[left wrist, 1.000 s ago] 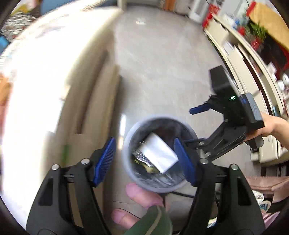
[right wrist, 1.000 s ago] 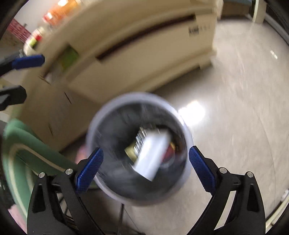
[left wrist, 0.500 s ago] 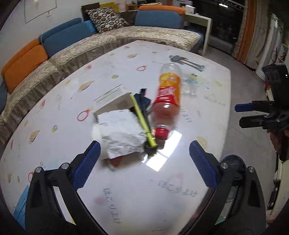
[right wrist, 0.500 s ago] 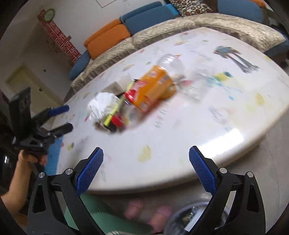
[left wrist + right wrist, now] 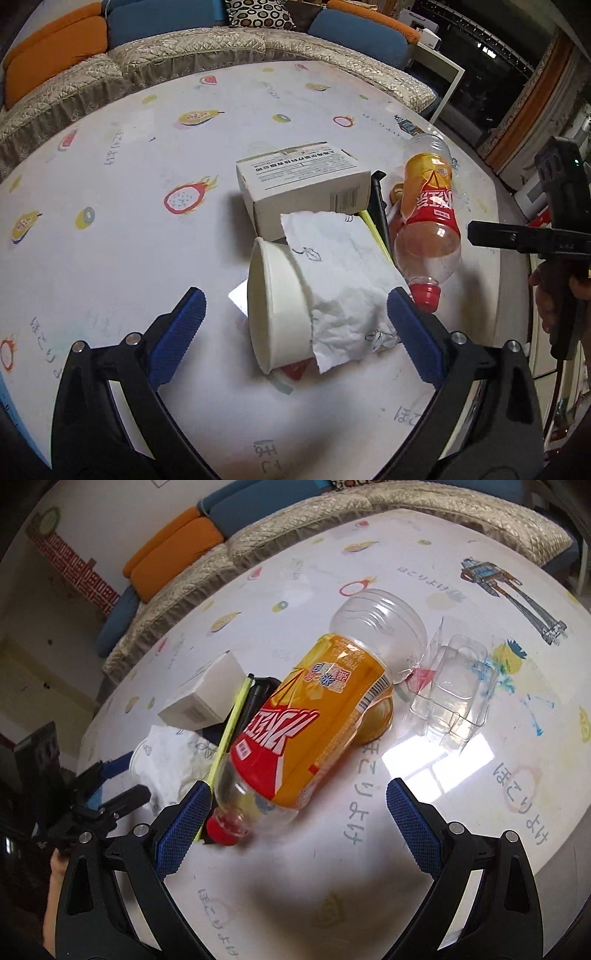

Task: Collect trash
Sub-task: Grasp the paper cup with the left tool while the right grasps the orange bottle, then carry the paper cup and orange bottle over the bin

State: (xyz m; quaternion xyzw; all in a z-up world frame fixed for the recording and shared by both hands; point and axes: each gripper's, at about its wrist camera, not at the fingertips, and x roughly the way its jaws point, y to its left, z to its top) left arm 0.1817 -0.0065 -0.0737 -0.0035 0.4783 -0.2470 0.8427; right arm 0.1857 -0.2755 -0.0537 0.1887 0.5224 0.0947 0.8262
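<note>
Left gripper [image 5: 295, 332] spread wide, empty, above paper cup [image 5: 277, 306] and crumpled tissue [image 5: 343, 277]. Right gripper [image 5: 297, 812] likewise wide, empty, over capped bottle [image 5: 314, 731] on surface [image 5: 129, 184].

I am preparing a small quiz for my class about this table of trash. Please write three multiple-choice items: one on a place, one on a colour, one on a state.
1. Where does the crumpled paper lie?
A. draped over the paper cup
B. inside the white box
C. under the bottle

2. What colour is the cap of the plastic bottle?
A. green
B. red
C. white

3. How does the paper cup stand?
A. upright
B. upside down
C. tipped on its side

Answers:
1 A: the sheet covers one side of the cup, with the white box behind it.
2 B: the red cap shows at the bottle's near end.
3 C: the cup's open mouth faces sideways on the table.
</note>
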